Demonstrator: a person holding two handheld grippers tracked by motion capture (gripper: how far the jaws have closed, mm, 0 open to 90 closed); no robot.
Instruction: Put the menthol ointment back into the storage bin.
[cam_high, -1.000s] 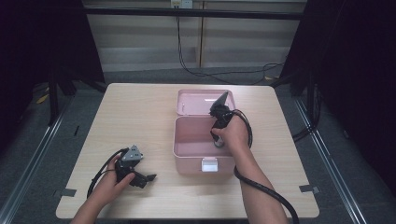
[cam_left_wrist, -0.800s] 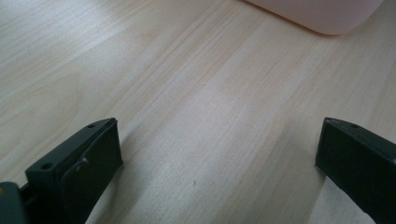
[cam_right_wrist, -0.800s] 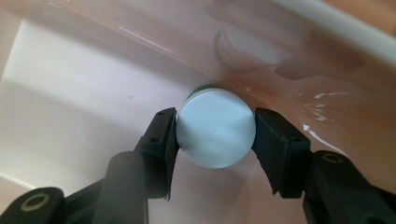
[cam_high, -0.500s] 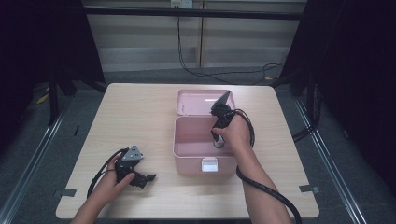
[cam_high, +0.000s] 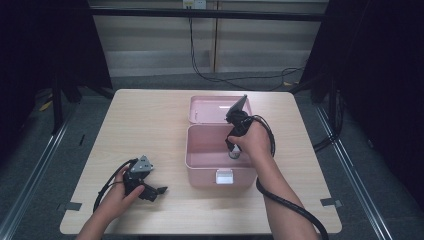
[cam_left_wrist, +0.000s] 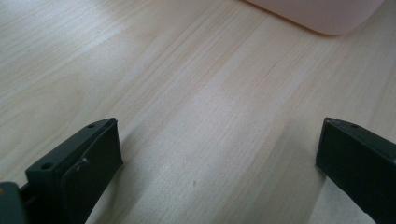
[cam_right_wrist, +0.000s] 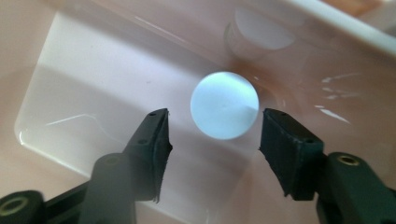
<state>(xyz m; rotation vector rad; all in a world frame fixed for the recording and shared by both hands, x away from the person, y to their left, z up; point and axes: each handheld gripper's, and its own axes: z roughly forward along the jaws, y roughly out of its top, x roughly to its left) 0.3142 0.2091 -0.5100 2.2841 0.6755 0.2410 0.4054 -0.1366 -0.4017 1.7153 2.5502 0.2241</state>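
Observation:
A pink box (cam_high: 200, 167) stands open at the table's middle, its lid (cam_high: 210, 109) folded back behind it. My right gripper (cam_high: 232, 151) points down into the box. In the right gripper view a pale round ball (cam_right_wrist: 224, 111) lies on the box floor (cam_right_wrist: 84, 93) just beyond my right gripper (cam_right_wrist: 214, 133), whose jaws stand open on either side of it without touching it. My left gripper (cam_high: 156, 191) rests on the table at the front left, held by a hand. In the left gripper view my left gripper (cam_left_wrist: 219, 154) is wide open over bare wood, with the box corner (cam_left_wrist: 322, 14) ahead.
The light wooden table (cam_high: 140, 125) has bare room at its left and back. Cables trail from both grippers; the right one's cable (cam_high: 285, 202) runs along the forearm. Dark floor and metal rails surround the table.

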